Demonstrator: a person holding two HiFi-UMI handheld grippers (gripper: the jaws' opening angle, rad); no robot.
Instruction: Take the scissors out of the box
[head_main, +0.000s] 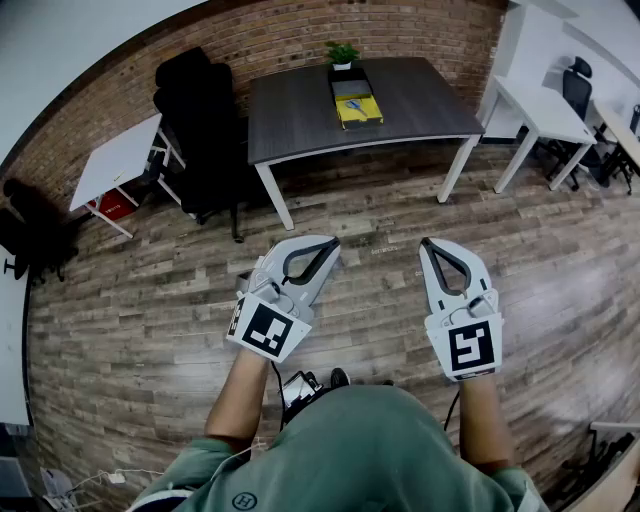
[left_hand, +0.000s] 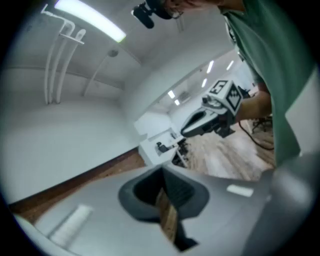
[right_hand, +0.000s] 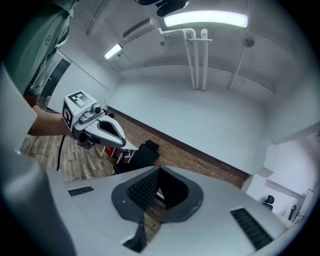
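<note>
Head view puts me well back from the desk (head_main: 420, 100), standing on the wood floor with both grippers raised in front of me. My left gripper (head_main: 333, 243) has its jaws brought together at the tips, and so does my right gripper (head_main: 426, 243). Each gripper view shows only background through the slit behind the closed tips, so neither holds anything. The box (head_main: 356, 103) sits at the middle of the desk's far edge, just in front of a small potted plant (head_main: 342, 53) and well apart from both grippers.

To do this step well, I judge I should first walk up to the desk's near edge and stand square to the box. I would spread one gripper's jaws before lowering it in, and keep the other free to steady the box wall if it slides. Coming in from above should keep me clear of the plant.

From here I cannot make out the scissors. Something yellow lies in the box, but it is too small to name. I cannot tell how the scissors lie or whether anything covers them. Neither gripper view shows the box.
</note>
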